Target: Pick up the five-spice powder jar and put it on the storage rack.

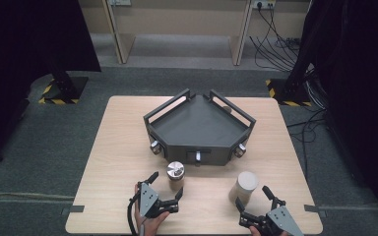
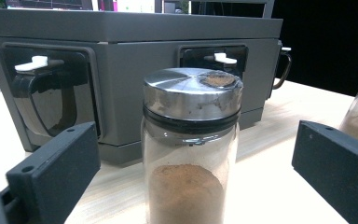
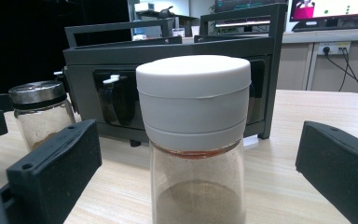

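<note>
Grey carpet and a pale wooden table [image 1: 108,162] set the scene, with a dark grey rack [image 1: 199,129] standing toward the far middle of the table as the landmark. Just in front of that rack, a little to its left, stands a glass jar with a metal lid [image 1: 175,175], upright and part-filled with brown powder; in front of the rack to the right stands a second jar with a white cap [image 1: 245,189], also upright, holding a paler powder. The left gripper [image 1: 166,187] sits on the near side of the metal-lidded jar with its jaws spread apart, and in the left gripper view the jar [image 2: 191,149] rises between the two black jaws without either touching the glass. The right gripper [image 1: 252,195] is likewise on the near side of the white-capped jar, jaws wide, and in the right gripper view that jar [image 3: 196,140] stands centred between them with clear gaps on both sides. The rack's front faces show dark pockets with small white levers [image 2: 33,63], and its flat top looks bare in the high view. My reading is that the work has barely begun: both jars are lined up for a grasp but neither is held, lifted or placed anywhere on the rack. Closing on each jar, lifting it and moving it to the rack all appear to remain, though where exactly they belong cannot be told from here.
</note>
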Available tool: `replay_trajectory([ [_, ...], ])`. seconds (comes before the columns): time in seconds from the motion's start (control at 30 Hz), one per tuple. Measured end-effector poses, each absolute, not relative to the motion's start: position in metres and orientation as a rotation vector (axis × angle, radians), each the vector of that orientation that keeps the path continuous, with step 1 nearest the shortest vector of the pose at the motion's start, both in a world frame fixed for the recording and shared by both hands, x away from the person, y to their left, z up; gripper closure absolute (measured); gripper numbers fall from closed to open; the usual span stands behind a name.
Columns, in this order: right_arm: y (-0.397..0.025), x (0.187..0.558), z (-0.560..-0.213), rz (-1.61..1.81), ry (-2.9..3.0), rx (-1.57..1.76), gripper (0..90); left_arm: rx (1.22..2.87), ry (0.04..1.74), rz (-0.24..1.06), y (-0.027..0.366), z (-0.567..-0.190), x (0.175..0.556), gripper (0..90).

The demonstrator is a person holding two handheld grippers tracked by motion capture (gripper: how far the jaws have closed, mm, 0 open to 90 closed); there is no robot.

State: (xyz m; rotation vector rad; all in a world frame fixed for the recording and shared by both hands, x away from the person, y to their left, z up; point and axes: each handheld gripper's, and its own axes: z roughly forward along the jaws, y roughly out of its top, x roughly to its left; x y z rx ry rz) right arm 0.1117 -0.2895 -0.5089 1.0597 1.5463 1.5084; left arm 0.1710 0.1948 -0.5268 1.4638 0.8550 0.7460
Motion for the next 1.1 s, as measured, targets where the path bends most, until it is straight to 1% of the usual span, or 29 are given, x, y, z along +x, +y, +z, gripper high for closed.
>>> replay_trajectory([
  [0.87,-0.290,0.112,-0.509,1.509,1.548,1.059,0.4,1.495,0.852,0.683,0.194,-0.519,0.185,0.2],
  [1.1,-0.290,0.112,-0.509,1.512,1.552,1.056,0.4,1.517,0.851,0.676,0.192,-0.512,0.199,0.1],
])
